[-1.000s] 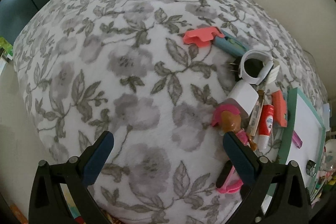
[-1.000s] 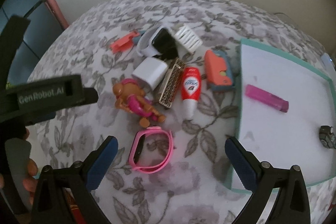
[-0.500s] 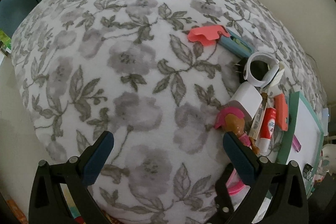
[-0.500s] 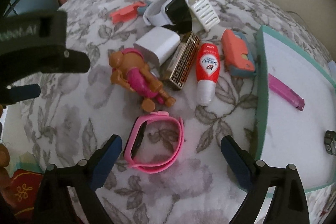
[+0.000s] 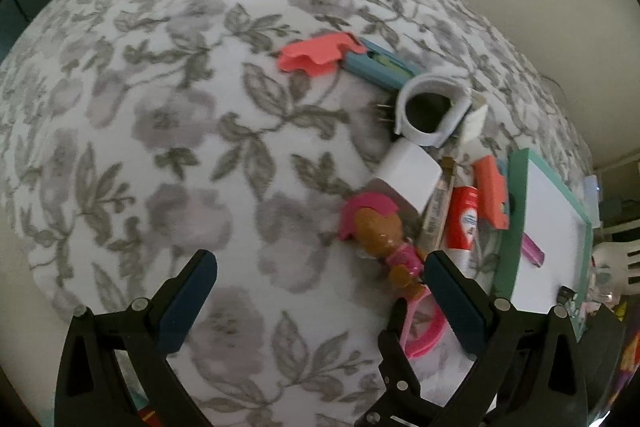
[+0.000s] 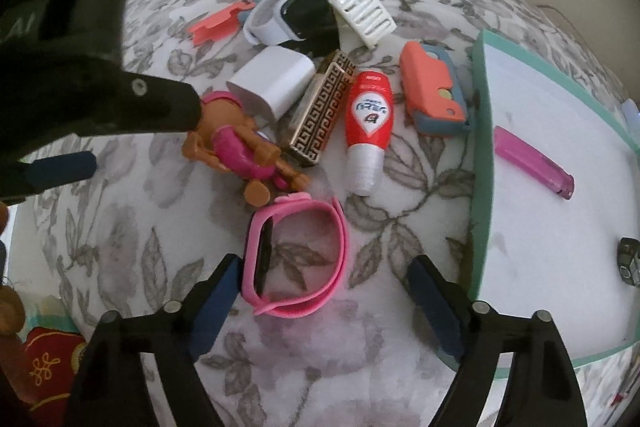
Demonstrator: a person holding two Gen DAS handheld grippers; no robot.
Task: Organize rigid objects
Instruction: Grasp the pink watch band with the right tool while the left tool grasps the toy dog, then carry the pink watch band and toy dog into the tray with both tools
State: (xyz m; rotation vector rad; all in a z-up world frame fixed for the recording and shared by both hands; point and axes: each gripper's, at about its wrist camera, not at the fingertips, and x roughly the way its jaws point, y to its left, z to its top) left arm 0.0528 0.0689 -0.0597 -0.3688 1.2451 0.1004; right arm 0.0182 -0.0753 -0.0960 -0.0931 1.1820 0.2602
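A pink wristband (image 6: 296, 251) lies on the floral cloth between the open fingers of my right gripper (image 6: 324, 283). Beyond it lie a brown and pink toy figure (image 6: 240, 147), a white charger (image 6: 272, 83), a gold patterned case (image 6: 324, 107), a red and white bottle (image 6: 368, 123) and a coral and grey case (image 6: 434, 87). A teal-rimmed white tray (image 6: 482, 163) on the right holds a pink lighter (image 6: 532, 163) and a small dark item (image 6: 628, 259). My left gripper (image 5: 320, 275) is open and empty, low over the cloth, left of the toy figure (image 5: 380, 231).
Farther back lie a white smartwatch (image 6: 292, 11), a white clip (image 6: 364, 11) and a coral and blue piece (image 6: 216, 23). The left gripper's body (image 6: 72, 79) fills the upper left of the right wrist view. The cloth's left edge drops off (image 5: 24, 227).
My right gripper has moved forward and down, so the pink wristband now sits between its fingers. My left gripper has shifted a little closer to the pile.
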